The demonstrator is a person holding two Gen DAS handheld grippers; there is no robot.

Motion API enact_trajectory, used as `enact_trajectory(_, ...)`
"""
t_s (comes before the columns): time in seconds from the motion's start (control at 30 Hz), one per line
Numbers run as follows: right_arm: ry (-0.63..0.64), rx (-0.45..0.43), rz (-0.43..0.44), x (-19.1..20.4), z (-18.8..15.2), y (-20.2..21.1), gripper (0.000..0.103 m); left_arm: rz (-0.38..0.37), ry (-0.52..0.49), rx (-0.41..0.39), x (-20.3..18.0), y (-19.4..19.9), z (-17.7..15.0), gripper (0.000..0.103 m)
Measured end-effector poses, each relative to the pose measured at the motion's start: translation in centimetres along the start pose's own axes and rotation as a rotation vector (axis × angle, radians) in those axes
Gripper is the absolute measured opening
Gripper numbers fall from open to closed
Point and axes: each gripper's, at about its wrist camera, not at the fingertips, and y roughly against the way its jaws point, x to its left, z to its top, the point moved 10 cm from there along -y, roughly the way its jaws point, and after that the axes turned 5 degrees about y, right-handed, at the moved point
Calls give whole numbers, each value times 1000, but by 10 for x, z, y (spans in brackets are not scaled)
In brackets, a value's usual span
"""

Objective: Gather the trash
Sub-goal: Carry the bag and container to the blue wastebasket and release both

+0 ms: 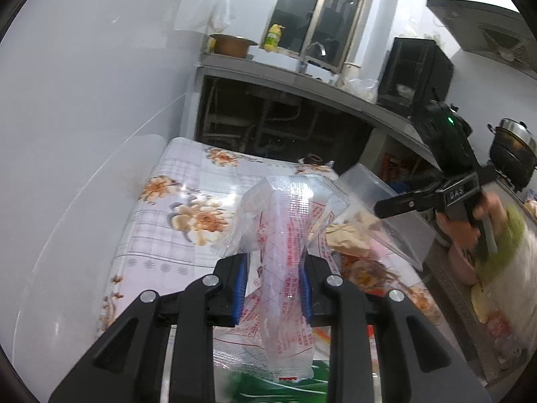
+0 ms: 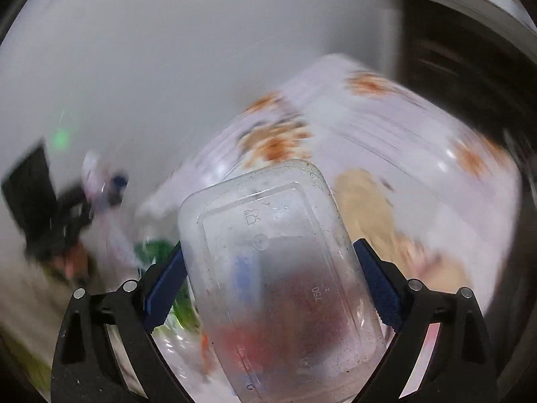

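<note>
My left gripper [image 1: 274, 285] is shut on a clear plastic bag with red print [image 1: 288, 252] and holds it up above the flowered table [image 1: 174, 201]. My right gripper [image 2: 268, 282] is shut on a clear plastic food container [image 2: 278, 285] and holds it by its two long sides, above the table [image 2: 386, 127]. In the left wrist view the right gripper [image 1: 419, 198] is at the right, with the container [image 1: 379, 201] in it. The right wrist view is blurred by motion.
A crumpled brown paper piece [image 1: 345, 235] lies on the table behind the bag. A green package [image 1: 278, 386] lies under my left gripper. A white wall [image 1: 84, 117] is on the left. A counter with a sink [image 1: 302, 77], a black cabinet [image 1: 416, 74] and a pot [image 1: 513, 151] stand behind.
</note>
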Motion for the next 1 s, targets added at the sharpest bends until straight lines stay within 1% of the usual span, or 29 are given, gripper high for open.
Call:
enact_trajectory(0.07, -133, -107, 8, 0, -22, 26, 90, -22, -20, 1, -16, 2, -3, 25)
enact_trajectory(0.1, -181, -137, 15, -1, -25, 32, 90, -30, -26, 5, -22, 2, -4, 25)
enact_trajectory(0.13, -256, -173, 30, -3, -36, 44, 90, -47, -34, 11, -32, 1, -7, 25)
enact_trajectory(0.2, -441, -253, 88, -1, -68, 57, 90, -77, -50, 26, -51, 0, -11, 25)
enact_trajectory(0.23, -516, -279, 117, 1, -85, 62, 90, -95, -64, 34, -62, -1, -15, 25)
enact_trajectory(0.27, -574, -312, 124, 3, -101, 68, 90, -120, -88, 49, -78, -3, -21, 25)
enact_trajectory(0.33, -649, -366, 108, 6, -129, 77, 90, -153, -121, 75, -101, -7, -30, 25)
enact_trajectory(0.37, -700, -403, 110, 6, -145, 84, 90, -180, -150, 98, -120, -11, -38, 25)
enact_trajectory(0.4, -759, -449, 131, 4, -162, 92, 90, -193, -165, 112, -131, -12, -43, 25)
enact_trajectory(0.43, -795, -474, 141, 1, -172, 97, 90, -209, -183, 131, -144, -16, -49, 25)
enact_trajectory(0.47, -845, -514, 149, -4, -188, 107, 90, -236, -207, 160, -164, -19, -58, 25)
enact_trajectory(0.5, -876, -547, 148, -10, -200, 120, 90, -253, -220, 175, -174, -21, -64, 25)
enact_trajectory(0.57, -944, -603, 117, -21, -232, 140, 90, -302, -260, 216, -207, -26, -79, 25)
enact_trajectory(0.67, -1031, -669, 92, -30, -280, 168, 90, -363, -291, 272, -246, -35, -100, 25)
enact_trajectory(0.73, -1094, -698, 72, -38, -308, 173, 90, -402, -300, 321, -274, -44, -116, 25)
enact_trajectory(0.77, -1136, -710, 49, -44, -327, 177, 90, -420, -307, 348, -287, -49, -124, 25)
enact_trajectory(0.83, -1197, -726, 20, -53, -353, 180, 90, -444, -331, 396, -314, -60, -141, 25)
enact_trajectory(0.93, -1308, -771, -36, -69, -401, 190, 90, -474, -373, 454, -351, -74, -163, 25)
enact_trajectory(1.0, -1367, -804, -64, -77, -424, 198, 90, -493, -390, 488, -370, -81, -173, 25)
